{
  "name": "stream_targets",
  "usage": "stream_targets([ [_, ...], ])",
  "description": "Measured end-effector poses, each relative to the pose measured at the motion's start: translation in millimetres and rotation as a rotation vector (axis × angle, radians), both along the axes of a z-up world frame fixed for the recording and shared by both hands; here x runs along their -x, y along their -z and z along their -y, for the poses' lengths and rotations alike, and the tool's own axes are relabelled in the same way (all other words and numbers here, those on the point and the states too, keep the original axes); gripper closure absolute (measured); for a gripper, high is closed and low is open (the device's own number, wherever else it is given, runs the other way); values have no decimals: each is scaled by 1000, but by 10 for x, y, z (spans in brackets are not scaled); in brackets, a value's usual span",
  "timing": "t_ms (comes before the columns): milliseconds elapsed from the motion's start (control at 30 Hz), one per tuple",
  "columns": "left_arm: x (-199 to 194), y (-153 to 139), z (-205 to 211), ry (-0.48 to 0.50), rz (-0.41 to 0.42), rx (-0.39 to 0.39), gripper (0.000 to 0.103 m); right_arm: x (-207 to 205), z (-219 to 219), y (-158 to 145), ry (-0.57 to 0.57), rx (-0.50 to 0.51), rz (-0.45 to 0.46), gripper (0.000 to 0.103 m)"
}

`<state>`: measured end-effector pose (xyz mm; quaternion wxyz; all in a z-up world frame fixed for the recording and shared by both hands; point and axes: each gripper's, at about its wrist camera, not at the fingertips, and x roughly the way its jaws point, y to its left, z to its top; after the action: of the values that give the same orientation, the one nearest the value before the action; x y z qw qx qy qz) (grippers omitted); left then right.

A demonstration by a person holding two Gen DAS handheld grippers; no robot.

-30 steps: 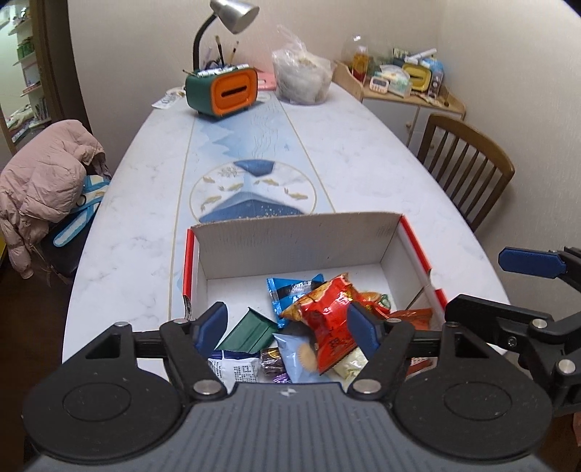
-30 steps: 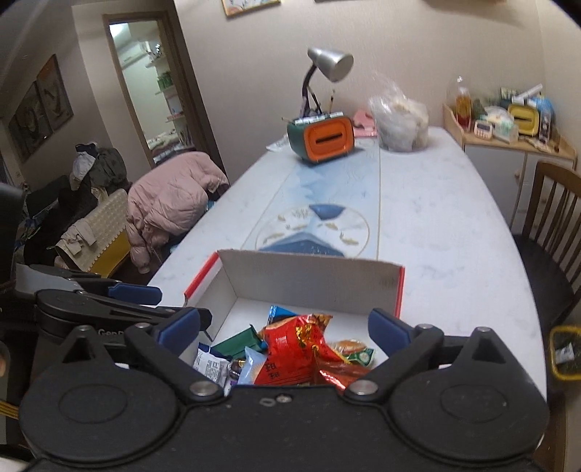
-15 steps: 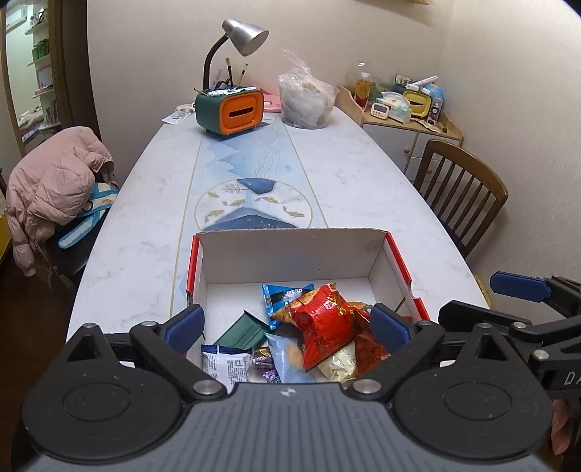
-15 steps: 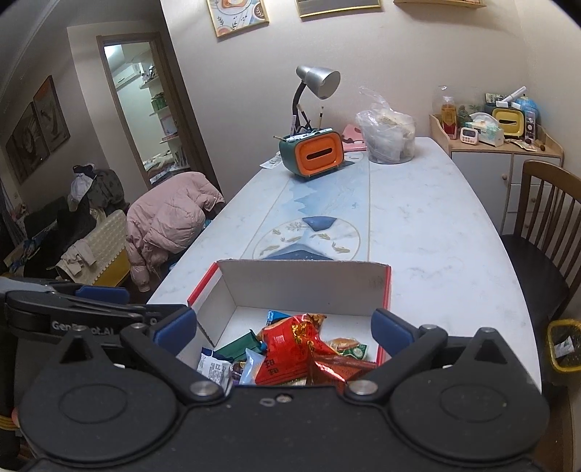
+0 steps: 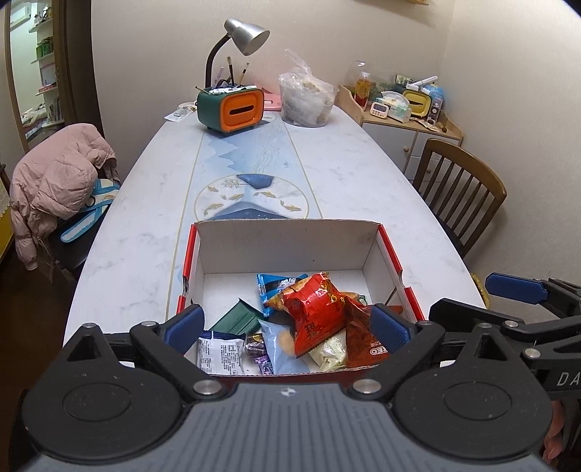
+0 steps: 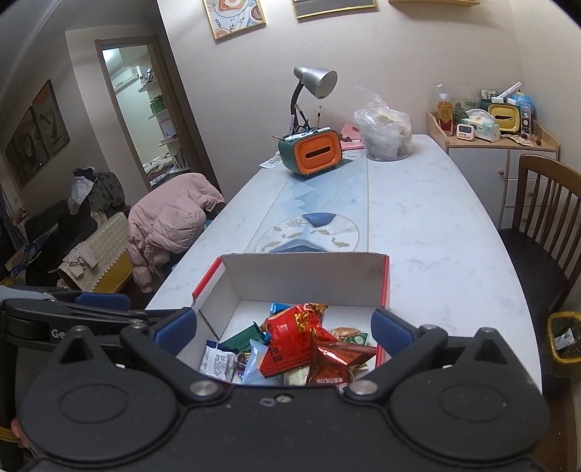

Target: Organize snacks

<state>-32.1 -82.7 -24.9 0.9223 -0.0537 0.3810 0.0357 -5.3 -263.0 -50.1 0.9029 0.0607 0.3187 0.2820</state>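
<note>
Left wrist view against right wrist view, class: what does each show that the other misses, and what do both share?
Only the left wrist view shows the right hand-held gripper from the side, at its right edge.

Only the right wrist view shows the framed pictures on the wall, the heap of clothes left of the table and the yellow bin on the floor.

Both show the red-edged box of snacks, the red snack bag, the lamp, the orange holder and the pink jacket.

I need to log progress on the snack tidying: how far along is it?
Done: a pile of snack packets, a big red bag on top, already lies in the open cardboard box. In hand: nothing; the left claw, whose jaws have just been opening, and the right claw are both open and empty. Left: no loose snacks show on the table.
</note>
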Motion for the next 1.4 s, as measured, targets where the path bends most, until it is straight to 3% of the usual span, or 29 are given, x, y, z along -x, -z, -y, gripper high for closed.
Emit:
stream_targets([
  [400, 37, -2, 92, -2, 1, -32, 5, 12, 52, 24, 15, -7, -15, 0],
  [1400, 28, 27, 37, -1, -12, -24, 5, 13, 0, 26, 68, 24, -22, 0],
])
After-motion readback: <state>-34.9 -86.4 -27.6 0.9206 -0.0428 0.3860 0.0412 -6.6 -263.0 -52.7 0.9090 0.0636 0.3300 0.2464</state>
